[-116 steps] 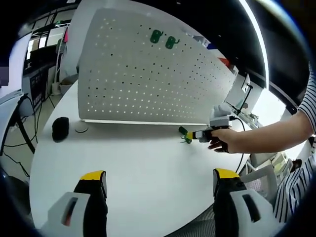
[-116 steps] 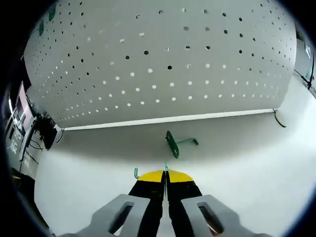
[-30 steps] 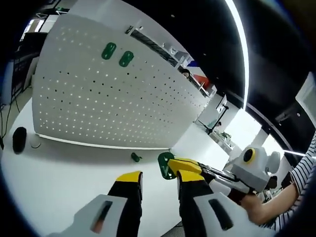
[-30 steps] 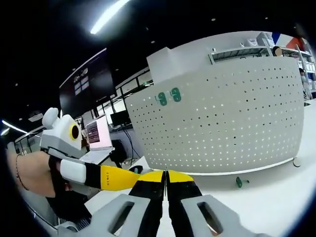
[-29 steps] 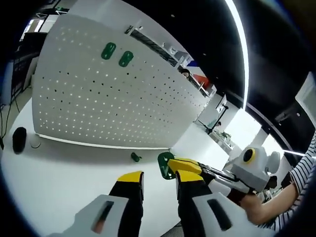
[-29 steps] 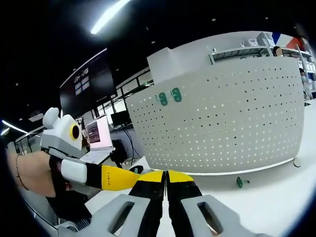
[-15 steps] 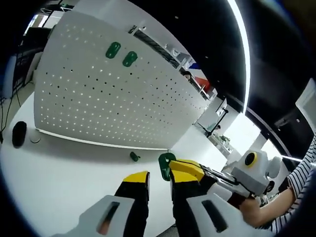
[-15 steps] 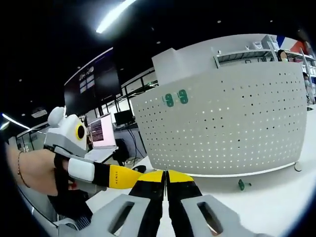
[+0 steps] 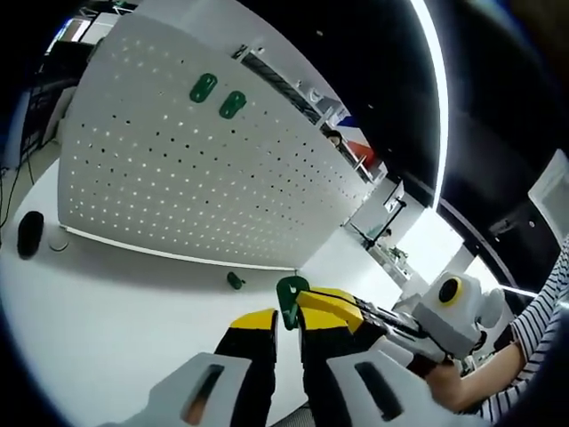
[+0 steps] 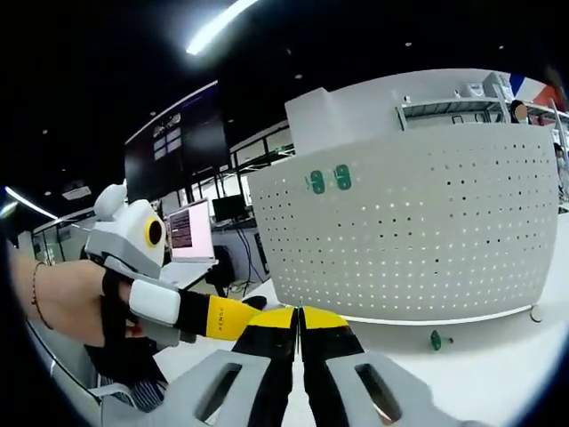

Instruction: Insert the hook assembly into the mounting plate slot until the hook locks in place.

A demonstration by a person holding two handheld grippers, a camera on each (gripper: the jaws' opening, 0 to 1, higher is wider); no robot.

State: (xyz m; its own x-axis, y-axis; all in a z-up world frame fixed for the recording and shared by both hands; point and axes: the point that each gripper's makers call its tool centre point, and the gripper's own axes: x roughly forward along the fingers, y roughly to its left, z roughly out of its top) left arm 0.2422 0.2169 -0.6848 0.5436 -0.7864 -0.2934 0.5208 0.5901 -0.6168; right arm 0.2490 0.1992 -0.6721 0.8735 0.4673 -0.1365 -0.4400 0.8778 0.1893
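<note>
The white perforated mounting plate (image 9: 204,178) (image 10: 418,231) stands upright on the round white table (image 9: 98,311). Two green hooks (image 9: 218,95) (image 10: 329,180) hang near its top. My right gripper (image 10: 299,313) is shut; seen from the left gripper view, my right gripper (image 9: 311,298) pinches a green hook (image 9: 289,298) by its edge. My left gripper (image 9: 286,318) has its jaws drawn in to a narrow gap with that hook between them; whether they touch it is unclear. Its yellow tip (image 10: 233,318) meets my right gripper's tips from the left.
A second green hook (image 9: 235,281) (image 10: 436,339) lies on the table before the plate's foot. A black mouse-like object (image 9: 29,234) and a small disc (image 9: 58,242) sit at the plate's left end. A person's hand (image 10: 53,298) and striped sleeve (image 9: 538,320) show.
My left gripper's jaws have narrowed step by step around the hook held by my right gripper. Both views shifted a little with the hands.
</note>
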